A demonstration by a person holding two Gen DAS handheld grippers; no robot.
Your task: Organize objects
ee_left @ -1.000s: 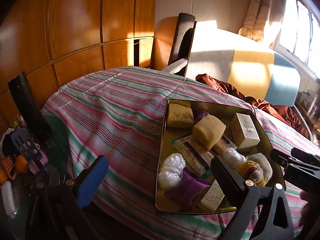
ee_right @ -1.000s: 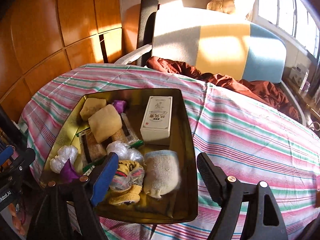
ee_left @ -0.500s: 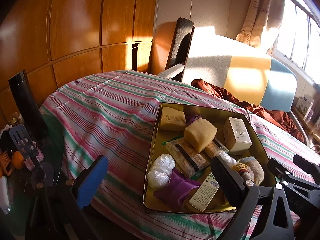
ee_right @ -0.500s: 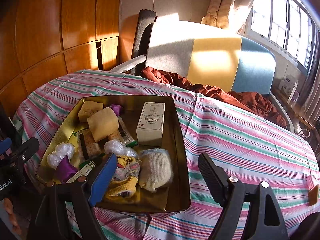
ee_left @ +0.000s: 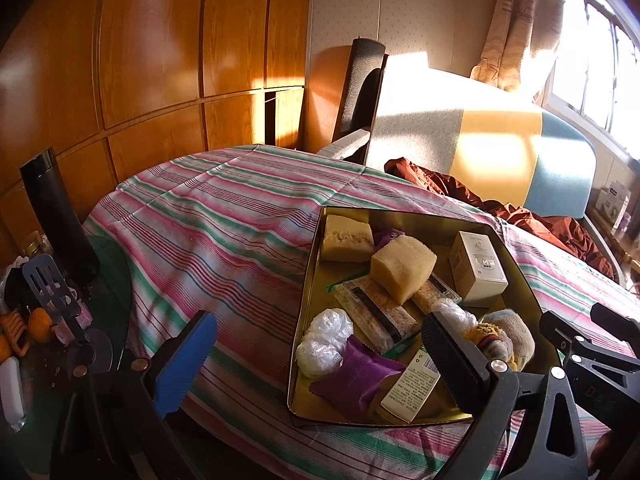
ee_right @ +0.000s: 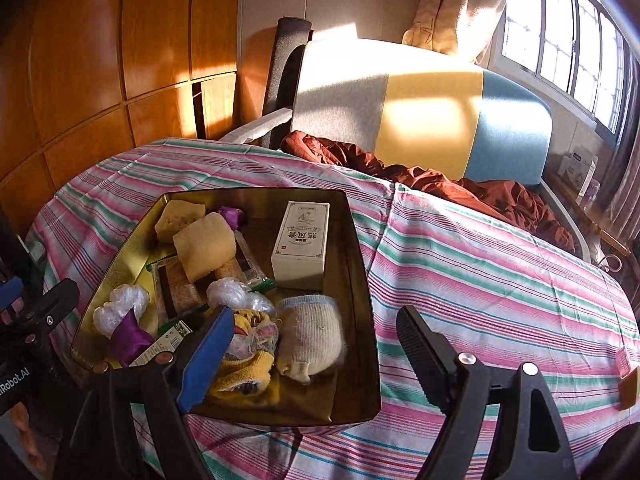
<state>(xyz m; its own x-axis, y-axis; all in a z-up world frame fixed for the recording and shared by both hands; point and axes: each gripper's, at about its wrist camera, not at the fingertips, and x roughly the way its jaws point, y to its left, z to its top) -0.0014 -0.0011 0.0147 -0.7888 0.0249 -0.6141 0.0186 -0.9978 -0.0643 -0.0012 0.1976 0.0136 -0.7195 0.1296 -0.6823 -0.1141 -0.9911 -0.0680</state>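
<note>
Two grippers, left gripper [ee_left: 320, 352] and right gripper [ee_right: 316, 340], hover spread wide and empty over the gold tray [ee_right: 360, 264] on the striped cloth [ee_right: 480, 264], where white box [ee_right: 301, 240], then sock [ee_right: 310, 338], want lifting straight up, slowly.

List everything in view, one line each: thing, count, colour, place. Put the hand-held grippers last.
Rectangular gold metal tin: one, gold, on the striped cloth.
Pink-and-green striped tablecloth: one, covers the round table.
Cream sponge-like blocks: two, pale yellow, far left part of the tin.
White printed carton: one, far right part of the tin.
Clear-wrapped cracker packets: two, under the nearer block.
Crumpled clear plastic bags: two bundles, mid tin.
Purple foil packets: one near, one far.
Pale knitted sock: one, near right.
Yellow knitted item: one, beside the sock.
Black flask: one, left side table.
Rust-red fabric: one, on the chair.
Left hand-held gripper: open, empty.
Right hand-held gripper: open, empty.
</note>
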